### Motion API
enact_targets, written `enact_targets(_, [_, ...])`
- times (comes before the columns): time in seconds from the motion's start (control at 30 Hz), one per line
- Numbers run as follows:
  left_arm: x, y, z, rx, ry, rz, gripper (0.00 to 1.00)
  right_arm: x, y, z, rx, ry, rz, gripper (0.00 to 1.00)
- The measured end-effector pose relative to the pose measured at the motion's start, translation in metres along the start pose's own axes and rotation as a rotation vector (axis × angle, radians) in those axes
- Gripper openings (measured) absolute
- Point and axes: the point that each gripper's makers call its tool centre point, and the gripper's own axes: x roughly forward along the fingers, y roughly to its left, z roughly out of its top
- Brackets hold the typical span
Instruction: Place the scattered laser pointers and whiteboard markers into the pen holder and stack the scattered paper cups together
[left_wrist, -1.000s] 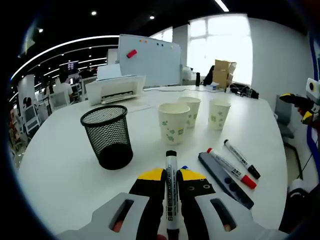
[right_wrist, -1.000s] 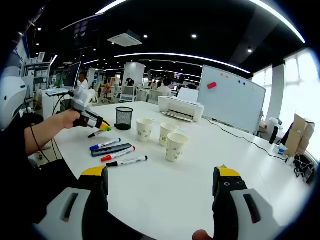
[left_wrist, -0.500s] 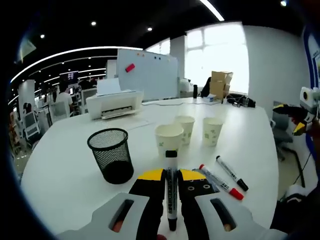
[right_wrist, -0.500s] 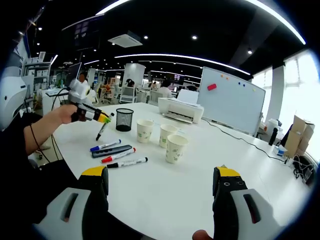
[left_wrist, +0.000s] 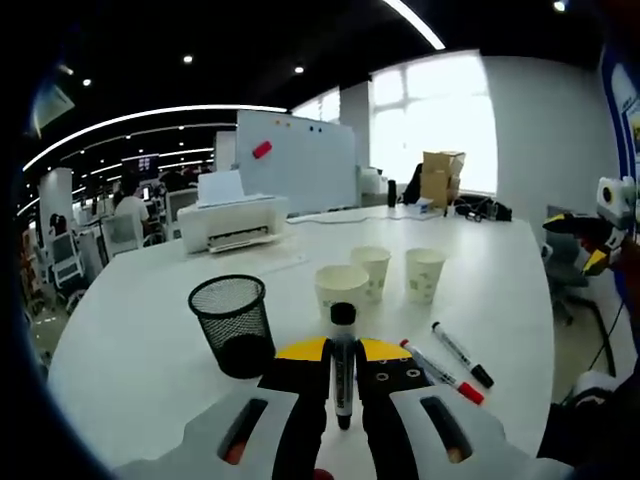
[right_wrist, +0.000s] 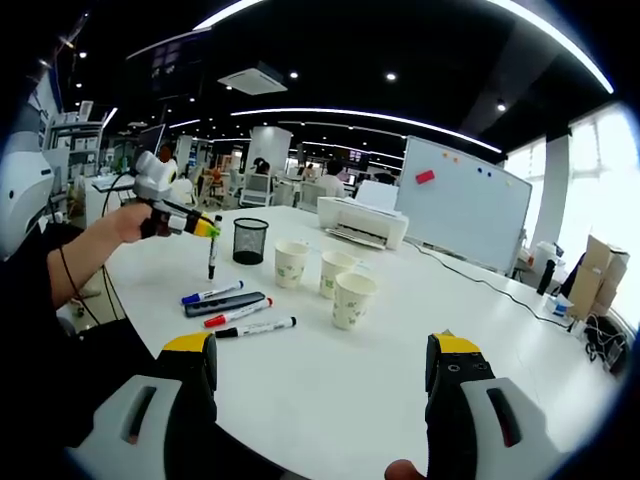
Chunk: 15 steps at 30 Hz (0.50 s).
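Observation:
My left gripper (left_wrist: 341, 356) is shut on a black-capped whiteboard marker (left_wrist: 342, 365), held above the table in front of the black mesh pen holder (left_wrist: 233, 325). In the right gripper view that left gripper (right_wrist: 203, 228) hangs the marker (right_wrist: 213, 259) cap down, left of the pen holder (right_wrist: 249, 241). Three paper cups (left_wrist: 343, 291) (left_wrist: 373, 272) (left_wrist: 425, 274) stand upright apart. A red marker (left_wrist: 441, 371) and a black marker (left_wrist: 462, 354) lie on the table. A blue marker (right_wrist: 212, 292), a dark laser pointer (right_wrist: 224, 302), the red marker (right_wrist: 238, 310) and the black marker (right_wrist: 260, 325) lie in a row. My right gripper (right_wrist: 318, 375) is open over bare table.
A white printer (left_wrist: 233, 221) and a whiteboard (left_wrist: 300, 146) stand at the table's far side, with cardboard boxes (left_wrist: 444, 175) by the window. A person's arm (right_wrist: 75, 260) holds the left gripper. The white table (right_wrist: 330, 380) stretches wide in front of the right gripper.
The left gripper has lifted the marker up off the table and tilted it cap down, nearer the pen holder. The right gripper has stayed put and open.

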Motion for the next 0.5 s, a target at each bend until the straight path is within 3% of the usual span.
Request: enact_targets(0.5, [-0.008,-0.002,0.011,-0.003,-0.033,-0.016,0.15,0.001,0.0,0.002,-0.006,-0.001,0.002,0.81])
